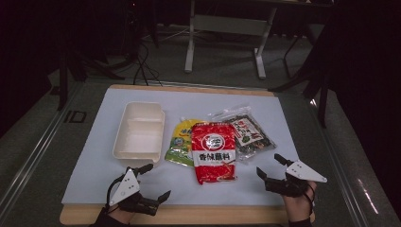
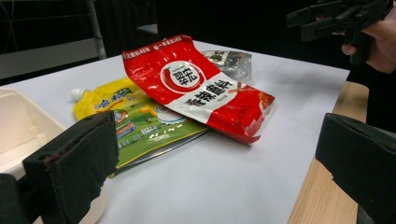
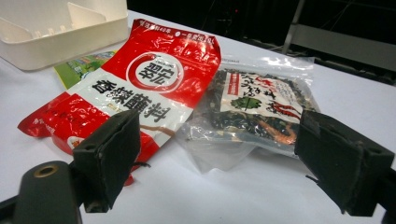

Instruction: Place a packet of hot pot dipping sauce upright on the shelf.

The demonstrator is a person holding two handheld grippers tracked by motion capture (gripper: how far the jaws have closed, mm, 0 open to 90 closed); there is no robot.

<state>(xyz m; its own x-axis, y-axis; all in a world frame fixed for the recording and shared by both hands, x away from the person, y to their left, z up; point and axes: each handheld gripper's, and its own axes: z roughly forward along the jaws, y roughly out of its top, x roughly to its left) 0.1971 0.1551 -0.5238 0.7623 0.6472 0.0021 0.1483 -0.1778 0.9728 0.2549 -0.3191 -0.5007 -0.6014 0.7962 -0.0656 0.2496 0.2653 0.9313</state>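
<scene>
Three food packs lie together mid-table on a white mat (image 1: pixel 94 165). A red seasoning packet (image 1: pixel 213 152) overlaps a yellow-green spouted pouch (image 1: pixel 181 142) on its left and a clear bag of dark dried food (image 1: pixel 247 132) on its right. My left gripper (image 1: pixel 156 182) hovers open near the front edge, left of the red packet (image 2: pixel 201 88), with nothing between its jaws. My right gripper (image 1: pixel 268 164) is open too, just right of the packet's near end. Through its empty jaws I see the red packet (image 3: pixel 140 88) and the clear bag (image 3: pixel 257 107).
A white divided tray (image 1: pixel 139 132) sits left of the packs, beside the pouch. The wooden table edge (image 1: pixel 198 213) runs along the front. Beyond the table are dark floor, cables and a white desk frame (image 1: pixel 227 28). The right hand's gripper (image 2: pixel 336 14) shows top right in the left gripper view.
</scene>
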